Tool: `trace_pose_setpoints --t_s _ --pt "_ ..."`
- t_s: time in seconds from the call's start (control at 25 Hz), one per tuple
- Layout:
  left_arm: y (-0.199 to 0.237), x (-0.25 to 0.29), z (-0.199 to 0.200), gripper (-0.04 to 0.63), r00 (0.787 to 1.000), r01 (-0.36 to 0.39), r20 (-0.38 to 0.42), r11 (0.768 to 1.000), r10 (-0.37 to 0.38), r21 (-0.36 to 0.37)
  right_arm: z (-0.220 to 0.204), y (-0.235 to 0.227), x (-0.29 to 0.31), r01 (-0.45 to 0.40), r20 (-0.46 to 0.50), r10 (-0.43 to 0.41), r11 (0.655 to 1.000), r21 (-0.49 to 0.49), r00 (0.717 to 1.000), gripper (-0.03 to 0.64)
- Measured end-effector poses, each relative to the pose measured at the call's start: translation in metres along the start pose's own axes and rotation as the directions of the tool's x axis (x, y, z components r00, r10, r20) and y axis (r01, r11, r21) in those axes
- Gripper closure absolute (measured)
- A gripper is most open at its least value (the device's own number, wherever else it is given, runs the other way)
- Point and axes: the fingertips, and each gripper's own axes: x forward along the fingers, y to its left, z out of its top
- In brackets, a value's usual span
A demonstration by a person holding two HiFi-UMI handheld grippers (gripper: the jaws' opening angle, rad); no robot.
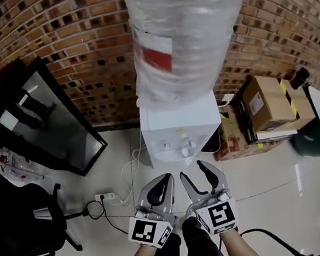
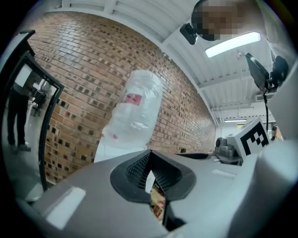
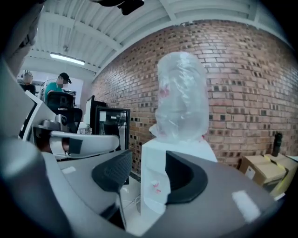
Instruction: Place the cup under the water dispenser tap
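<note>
A white water dispenser [image 1: 179, 129] stands against the brick wall with a big clear bottle [image 1: 185, 32] upside down on top. Its taps [image 1: 185, 148] face me, and they show as small red marks in the right gripper view, taps [image 3: 156, 187]. No cup appears in any view. Both grippers hover side by side just in front of the dispenser. My left gripper [image 1: 168, 177] [image 2: 149, 162] is shut with nothing between its pads. My right gripper [image 1: 192, 170] [image 3: 149, 174] is open and empty, and the dispenser [image 3: 156, 181] shows through the gap.
A black framed panel [image 1: 58, 121] leans by the wall at left, with an office chair [image 1: 14, 222] and a power strip [image 1: 106, 196] with cables on the floor. Cardboard boxes [image 1: 269, 103] and a dark green bin [image 1: 314, 132] sit right of the dispenser. A person [image 3: 58, 83] sits far off.
</note>
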Motion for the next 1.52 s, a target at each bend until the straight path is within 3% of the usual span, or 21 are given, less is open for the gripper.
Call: trace_pose_setpoints --t_s 0.32,0.56,1.0,1.52 --pt "-0.031 -0.043 0.073 0.603 0.996 0.031 0.078 0.998 -0.035 0.055 0.094 0.052 -0.043 -0.035 0.103 0.045 0.995 -0.092 0.994 0.434" --pt "-0.051 -0.060 0.102 0.603 0.989 0.065 0.129 0.995 -0.074 0.071 0.123 0.067 -0.067 -0.003 0.147 0.023 0.991 -0.134 0.989 0.488" --pt "-0.094 -0.076 0.105 0.603 0.986 0.113 0.110 0.988 -0.125 0.108 0.122 0.069 -0.112 0.012 0.170 0.004 0.996 -0.093 0.985 0.563" --pt "-0.182 -0.118 0.082 0.603 0.989 0.104 0.091 0.986 -0.117 0.132 0.097 0.068 -0.206 -0.012 0.199 0.024 0.998 -0.060 0.980 0.611"
